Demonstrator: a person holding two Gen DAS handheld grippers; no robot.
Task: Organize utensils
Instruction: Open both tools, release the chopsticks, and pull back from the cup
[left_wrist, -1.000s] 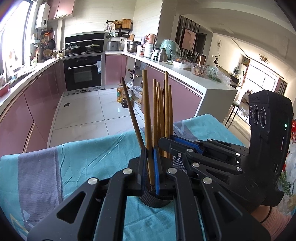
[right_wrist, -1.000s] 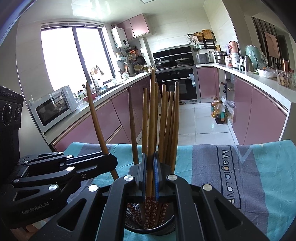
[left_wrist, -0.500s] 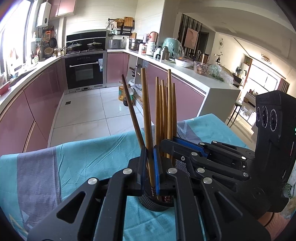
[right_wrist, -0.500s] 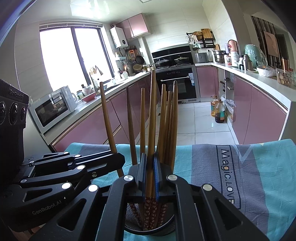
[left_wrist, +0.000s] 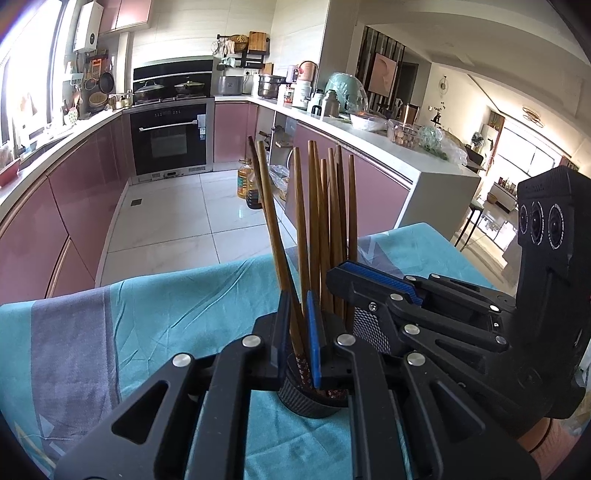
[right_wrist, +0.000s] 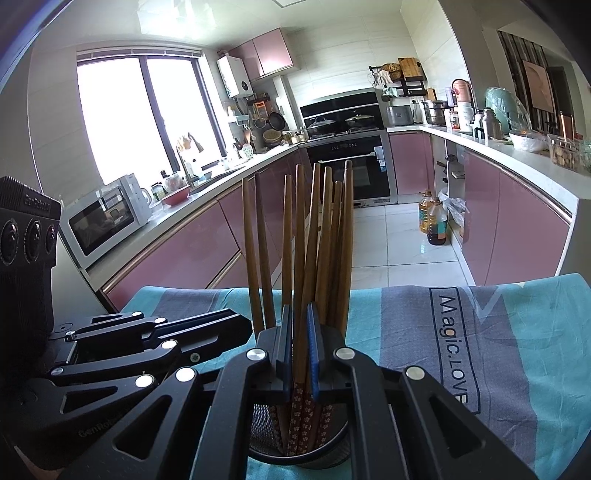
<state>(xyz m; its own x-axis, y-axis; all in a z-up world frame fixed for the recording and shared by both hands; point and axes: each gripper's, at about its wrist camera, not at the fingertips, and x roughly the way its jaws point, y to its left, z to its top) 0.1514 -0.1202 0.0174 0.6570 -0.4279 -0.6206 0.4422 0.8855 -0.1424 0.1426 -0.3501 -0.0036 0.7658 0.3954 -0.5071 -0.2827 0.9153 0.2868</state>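
Observation:
A black mesh holder (right_wrist: 295, 448) stands on the teal and grey cloth (right_wrist: 517, 350) with several brown chopsticks (right_wrist: 325, 240) upright in it. My right gripper (right_wrist: 297, 308) is shut on one chopstick whose patterned lower end sits inside the holder. My left gripper (left_wrist: 297, 295) is just over the holder (left_wrist: 314, 400). Its jaws are opening, and a chopstick (left_wrist: 273, 221) stands loose between them, leaning left with a thin gap at the blue pad. The two grippers meet at the holder, the right one (left_wrist: 336, 273) coming in from the right.
The cloth-covered table ends a little beyond the holder, with a tiled kitchen floor past it. Pink cabinets line both sides, an oven (left_wrist: 170, 140) stands at the far end, and oil bottles (right_wrist: 434, 221) sit on the floor. A microwave (right_wrist: 103, 218) is on the left counter.
The chopstick in my left gripper swung from a tilt outside the bundle to stand with the others and sank into the holder. The left jaws parted slightly. My right gripper stayed put.

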